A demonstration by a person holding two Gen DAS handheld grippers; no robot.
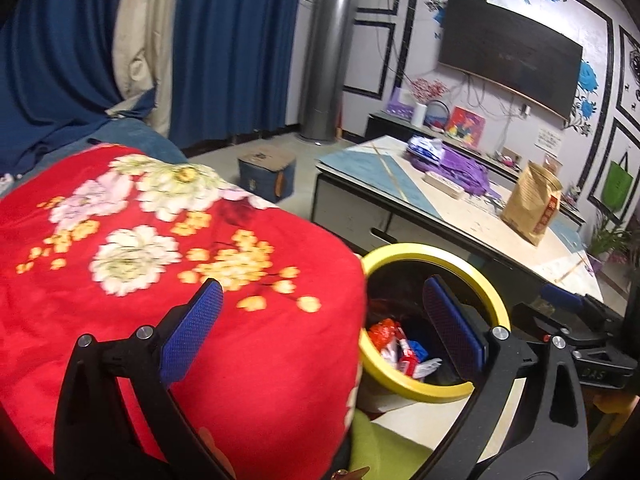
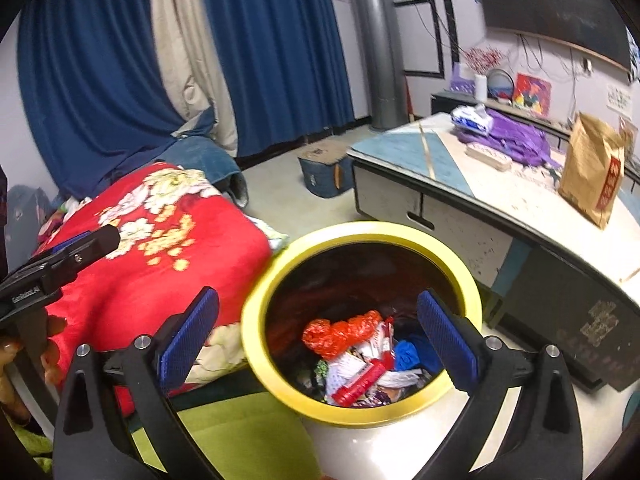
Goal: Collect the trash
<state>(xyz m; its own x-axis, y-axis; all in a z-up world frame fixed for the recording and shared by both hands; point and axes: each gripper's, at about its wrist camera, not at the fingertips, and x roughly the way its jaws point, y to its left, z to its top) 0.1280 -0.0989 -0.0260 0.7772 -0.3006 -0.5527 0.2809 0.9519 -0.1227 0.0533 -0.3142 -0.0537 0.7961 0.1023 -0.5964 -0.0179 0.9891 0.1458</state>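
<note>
Both the left tongs (image 1: 322, 312) and the right tongs (image 2: 318, 326) are held wide apart with nothing gripped. The yellow-rimmed bin (image 2: 256, 344), already loaded with wrappers (image 2: 360, 364), stands beside the red quilt (image 2: 160, 264). Further trash on the bench (image 2: 492, 200) should probably be sought, and approached squarely before closing.

Trash bin (image 1: 404, 376) partly hidden behind the red floral blanket (image 1: 160, 240) and the left gripper's (image 1: 322, 330) right finger; base below the frame. Wrappers (image 2: 360, 364) inside too jumbled and dim to name singly; printing unreadable. Bin's far inner wall lost in shadow. Television (image 2: 560, 8) cut off by the top and right edges of the right wrist view. Brown paper bag (image 1: 534, 208) lettering too small and blurred to read. Right gripper (image 1: 576, 308) only partly seen at the left view's right edge, spread of jaws not discernible there.
</note>
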